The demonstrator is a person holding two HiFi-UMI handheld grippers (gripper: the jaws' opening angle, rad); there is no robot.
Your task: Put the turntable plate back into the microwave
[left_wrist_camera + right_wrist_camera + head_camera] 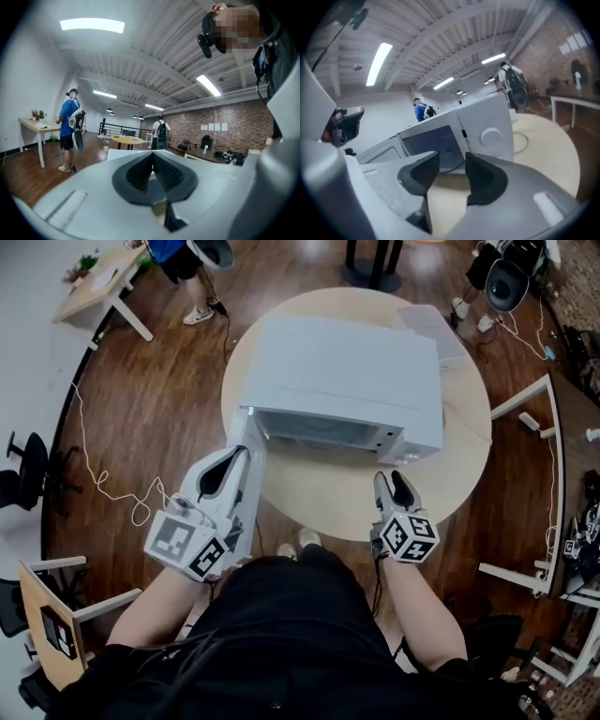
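Starting at the left: the left gripper (239, 454) lies over the white microwave door (258, 479) in the head view, jaws pressed together with nothing between them. Whether its tips actually touch the door can't be told from above. Its own view is no help. The gripper body fills the lower half, and past the closed pads there's only a sliver of white edge, then the room: a person in a blue top (69, 124) and a brick wall (220, 119). No cavity shows from that side.

Across to the middle: the boxy white microwave (347, 362) sits on the round pale wooden table (469, 474). Its long axis runs left to right and its open front faces the wearer, with the door hinged at the left and swung out toward them. From overhead the cavity is just a thin greyish strip under the top's front lip.

The right gripper view gives far more, looking straight into the dark cavity (433, 140), with the round white knob (491, 136) on the panel to its right. The glass turntable plate is hard to make out. A faint curved line low on the cavity floor, seen between the jaws, may be its rim, but I can't be sure.

On the right, the right gripper (392, 478) hovers over the table before the control panel, jaws apart and empty.
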